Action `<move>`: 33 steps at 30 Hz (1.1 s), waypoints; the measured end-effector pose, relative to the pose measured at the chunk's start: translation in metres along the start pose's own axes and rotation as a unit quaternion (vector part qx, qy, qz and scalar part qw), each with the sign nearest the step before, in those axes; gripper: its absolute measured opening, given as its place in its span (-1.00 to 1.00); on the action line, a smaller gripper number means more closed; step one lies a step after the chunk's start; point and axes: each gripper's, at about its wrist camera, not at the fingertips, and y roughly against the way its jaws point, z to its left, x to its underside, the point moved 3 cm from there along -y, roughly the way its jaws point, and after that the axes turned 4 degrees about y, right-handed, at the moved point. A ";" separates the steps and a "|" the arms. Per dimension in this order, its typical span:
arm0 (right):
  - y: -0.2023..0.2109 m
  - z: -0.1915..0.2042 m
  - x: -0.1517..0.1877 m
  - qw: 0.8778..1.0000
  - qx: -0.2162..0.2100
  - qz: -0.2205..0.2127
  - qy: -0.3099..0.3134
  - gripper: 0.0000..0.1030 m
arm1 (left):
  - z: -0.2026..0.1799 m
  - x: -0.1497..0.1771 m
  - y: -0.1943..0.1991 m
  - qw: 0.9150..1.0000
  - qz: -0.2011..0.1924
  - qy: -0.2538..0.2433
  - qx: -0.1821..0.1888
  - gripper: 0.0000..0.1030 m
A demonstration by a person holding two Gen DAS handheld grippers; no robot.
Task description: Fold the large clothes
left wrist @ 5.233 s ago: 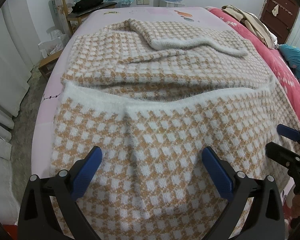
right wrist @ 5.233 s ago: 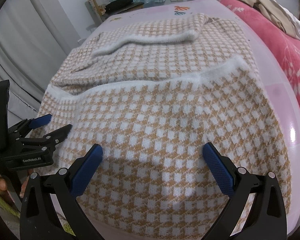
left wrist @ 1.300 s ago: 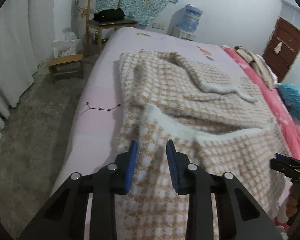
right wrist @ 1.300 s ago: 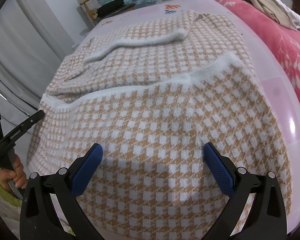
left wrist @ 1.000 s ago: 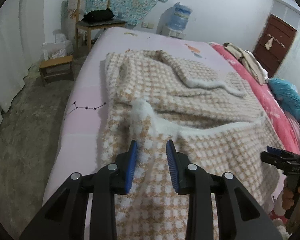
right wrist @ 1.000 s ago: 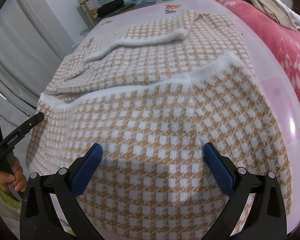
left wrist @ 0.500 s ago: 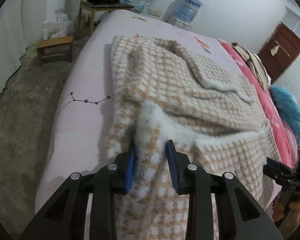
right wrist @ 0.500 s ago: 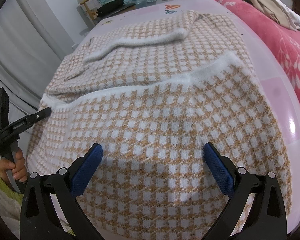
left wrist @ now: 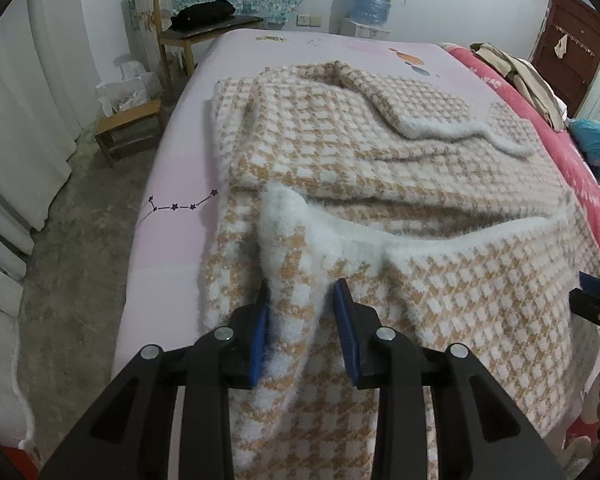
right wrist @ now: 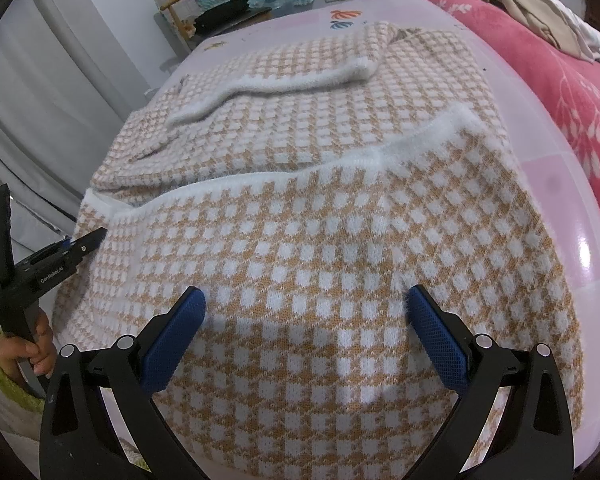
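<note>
Pinching the fuzzy white hem at the sweater's [left wrist: 380,168] near-left corner, the left gripper [left wrist: 302,312] has its blue pads clamped on a raised fold of knit at 6 o'clock. The right gripper [right wrist: 306,320] hovers spread wide above the folded-up lower half. Beyond, the tan-and-white checked garment lies across the pink bed [left wrist: 172,184], a wooden chair [left wrist: 188,12] at 11 o'clock.
</note>
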 end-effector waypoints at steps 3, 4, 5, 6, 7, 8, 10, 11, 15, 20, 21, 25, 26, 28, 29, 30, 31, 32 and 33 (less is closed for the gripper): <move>0.000 0.000 0.000 1.000 0.000 -0.002 0.000 0.87 | 0.001 -0.001 -0.001 1.000 0.001 -0.001 -0.002 -0.42; 0.000 -0.001 0.000 1.000 -0.001 -0.002 0.000 0.87 | 0.001 -0.001 -0.001 1.000 0.002 -0.001 -0.003 -0.42; 0.000 -0.001 0.000 1.000 -0.001 -0.002 0.000 0.87 | 0.000 -0.001 -0.001 1.000 0.002 -0.001 -0.004 -0.42; 0.000 -0.001 0.000 1.000 -0.001 -0.002 0.000 0.87 | -0.001 -0.001 -0.001 1.000 0.001 -0.002 -0.005 -0.42; 0.000 -0.001 0.000 1.000 -0.001 -0.001 0.000 0.87 | -0.001 -0.001 -0.001 1.000 0.001 -0.002 -0.007 -0.42; 0.000 -0.001 0.000 1.000 0.000 -0.002 0.000 0.87 | -0.001 -0.001 0.000 1.000 0.001 -0.002 -0.008 -0.42; 0.000 0.000 0.000 1.000 -0.001 -0.002 -0.001 0.87 | -0.002 0.000 0.000 1.000 0.001 -0.003 -0.011 -0.42; 0.000 0.000 0.000 1.000 -0.001 -0.002 -0.001 0.87 | -0.003 -0.001 -0.001 1.000 0.001 -0.003 -0.012 -0.42; 0.000 -0.001 0.000 1.000 -0.001 -0.002 -0.001 0.87 | -0.003 -0.001 -0.001 1.000 0.002 -0.004 -0.014 -0.42; 0.000 0.000 0.000 1.000 -0.001 -0.003 -0.001 0.87 | -0.003 -0.001 -0.001 1.000 0.002 -0.005 -0.016 -0.42; 0.000 0.000 0.000 1.000 -0.001 -0.003 -0.001 0.87 | -0.004 -0.001 -0.001 1.000 0.002 -0.006 -0.016 -0.41; 0.000 0.000 0.000 1.000 -0.001 -0.003 -0.002 0.87 | -0.004 -0.001 -0.001 1.000 0.003 -0.006 -0.019 -0.42; 0.000 0.000 0.000 1.000 -0.001 -0.003 -0.002 0.87 | -0.004 -0.001 -0.001 1.000 0.003 -0.007 -0.020 -0.42; 0.000 0.000 0.000 1.000 -0.001 -0.004 -0.002 0.87 | -0.004 -0.001 -0.001 1.000 0.004 -0.007 -0.021 -0.41; 0.000 0.000 0.000 1.000 -0.001 -0.003 -0.002 0.87 | -0.004 -0.001 -0.001 1.000 0.004 -0.008 -0.022 -0.41; 0.000 0.001 0.000 1.000 -0.001 -0.003 -0.002 0.87 | -0.004 -0.002 -0.001 1.000 0.004 -0.008 -0.023 -0.41; 0.000 0.001 0.000 1.000 -0.001 -0.003 -0.002 0.87 | -0.004 -0.001 -0.001 1.000 0.004 -0.009 -0.024 -0.41; 0.000 0.001 0.000 1.000 -0.001 -0.003 -0.003 0.87 | -0.004 -0.001 -0.001 1.000 0.004 -0.008 -0.024 -0.41; 0.000 0.001 0.000 1.000 -0.001 -0.003 -0.003 0.87 | -0.004 -0.002 -0.001 1.000 0.004 -0.009 -0.024 -0.41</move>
